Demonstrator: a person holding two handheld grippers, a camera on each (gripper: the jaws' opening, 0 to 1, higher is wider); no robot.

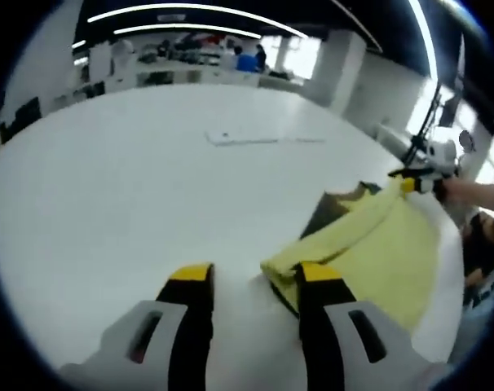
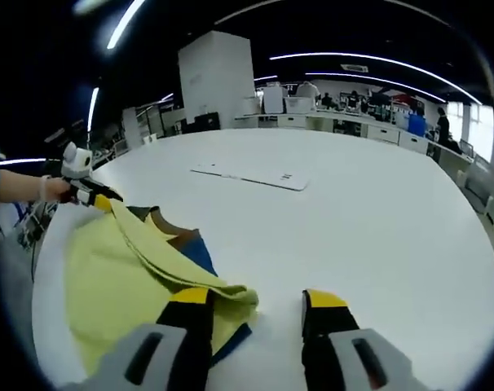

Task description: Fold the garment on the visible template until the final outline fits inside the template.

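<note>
One yellow garment (image 1: 377,244) lies on the white counter (image 1: 149,179), partly folded, covering a dark template (image 1: 324,213) whose edge shows beside the collar.

Left hand-held gripper (image 1: 255,281): jaws wide apart, its right jaw at the garment's folded corner, nothing clamped. Right hand-held gripper (image 2: 255,305): jaws wide apart, its left jaw against the same yellow fold (image 2: 222,295); nothing gripped that I can tell.

One flat white sheet (image 2: 251,176) lies well beyond the garment.

Risk: closing on one layer only could drag the fold open or shift the garment off the template.

Count: garment one, template one, grippers two.
</note>
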